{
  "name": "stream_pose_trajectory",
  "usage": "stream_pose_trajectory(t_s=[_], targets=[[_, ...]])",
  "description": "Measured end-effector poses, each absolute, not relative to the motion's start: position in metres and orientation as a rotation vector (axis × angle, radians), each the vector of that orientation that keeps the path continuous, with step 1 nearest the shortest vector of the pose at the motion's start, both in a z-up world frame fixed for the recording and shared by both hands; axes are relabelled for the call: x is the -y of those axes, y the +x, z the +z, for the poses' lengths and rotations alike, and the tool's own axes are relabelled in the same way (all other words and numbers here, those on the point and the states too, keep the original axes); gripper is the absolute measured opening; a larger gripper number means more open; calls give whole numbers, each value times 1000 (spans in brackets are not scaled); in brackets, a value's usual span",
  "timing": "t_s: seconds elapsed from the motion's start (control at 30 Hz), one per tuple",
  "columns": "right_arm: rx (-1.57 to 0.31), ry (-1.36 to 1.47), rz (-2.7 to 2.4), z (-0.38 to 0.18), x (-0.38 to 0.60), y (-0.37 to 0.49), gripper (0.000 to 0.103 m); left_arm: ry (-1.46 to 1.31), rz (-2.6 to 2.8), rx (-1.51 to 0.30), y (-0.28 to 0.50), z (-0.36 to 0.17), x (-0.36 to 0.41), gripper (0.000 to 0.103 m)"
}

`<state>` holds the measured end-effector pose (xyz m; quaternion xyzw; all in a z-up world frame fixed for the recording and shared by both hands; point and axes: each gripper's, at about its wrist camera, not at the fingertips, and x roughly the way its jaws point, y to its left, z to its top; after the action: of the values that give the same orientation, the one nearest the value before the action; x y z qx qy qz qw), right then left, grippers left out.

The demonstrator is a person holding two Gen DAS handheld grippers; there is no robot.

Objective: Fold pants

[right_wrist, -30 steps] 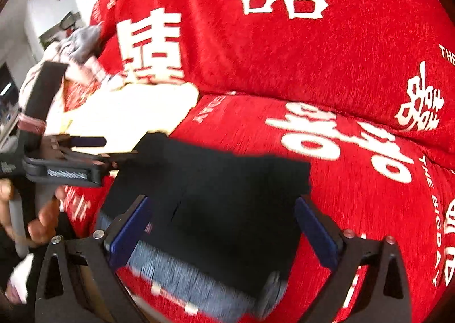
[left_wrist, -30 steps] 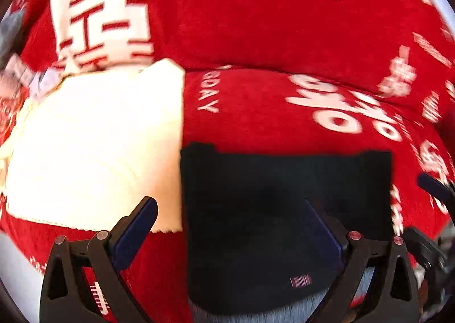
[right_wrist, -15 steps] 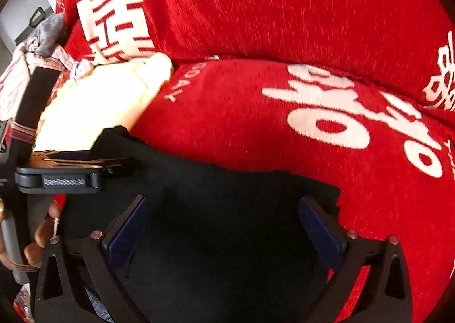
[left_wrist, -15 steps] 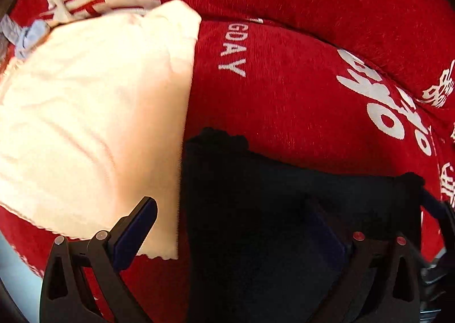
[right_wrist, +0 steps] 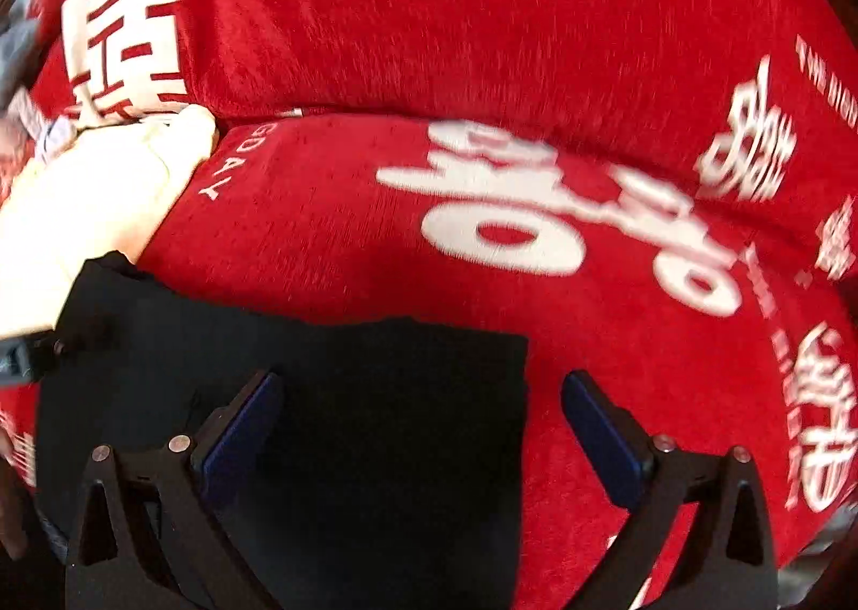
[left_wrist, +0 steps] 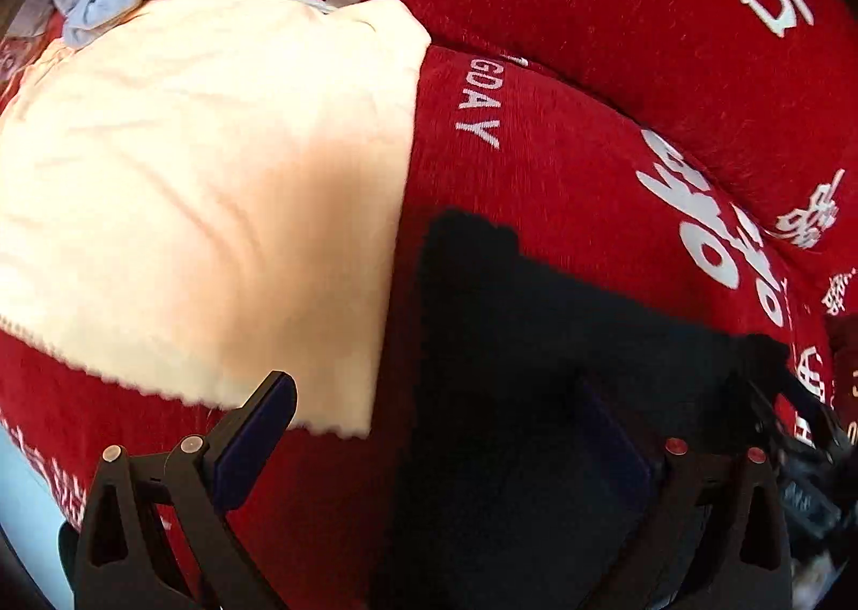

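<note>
From the left wrist view the cream cloth point(left_wrist: 204, 213) spreads wide across the red sofa cover point(left_wrist: 563, 181), its zigzag lower edge plain to see, with a grey-blue garment point(left_wrist: 99, 6) bunched beyond it; the right wrist view catches only a corner of that cloth point(right_wrist: 91, 213) and much more of the red cover point(right_wrist: 429, 46) with its white characters. The black pants point(left_wrist: 536, 422) lie flat on the seat just beside the cream cloth, folded into a dark block with a straight right edge point(right_wrist: 375, 449). They are so dark that no seams show. The left gripper point(left_wrist: 445, 449) stands wide open, one finger over the pants, the other over the red cover, holding nothing. The right gripper point(right_wrist: 423, 427) is also spread wide, straddling the pants' right edge, empty
</note>
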<state>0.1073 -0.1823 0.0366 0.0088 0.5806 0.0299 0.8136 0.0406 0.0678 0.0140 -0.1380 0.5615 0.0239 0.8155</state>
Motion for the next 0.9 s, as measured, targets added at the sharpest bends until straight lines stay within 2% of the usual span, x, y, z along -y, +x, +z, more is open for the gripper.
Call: stream_pose_trajectory(t_s=[0.23, 0.4, 0.5, 0.73, 0.9], targets=[[-1194, 37, 97, 51, 192, 25, 103, -274, 8, -1140, -40, 15, -73, 103], [-1193, 4, 102, 48, 190, -30, 103, -244, 27, -1111, -70, 9, -66, 103], [-1250, -7, 84, 42, 189, -37, 103, -210, 63, -1113, -79, 15, -58, 103], [-1146, 38, 82, 94, 180, -43, 103, -77, 56, -1037, -100, 43, -24, 103], [-1136, -27, 53, 101, 162, -44, 103, -23, 75, -1001, -112, 57, -13, 103]])
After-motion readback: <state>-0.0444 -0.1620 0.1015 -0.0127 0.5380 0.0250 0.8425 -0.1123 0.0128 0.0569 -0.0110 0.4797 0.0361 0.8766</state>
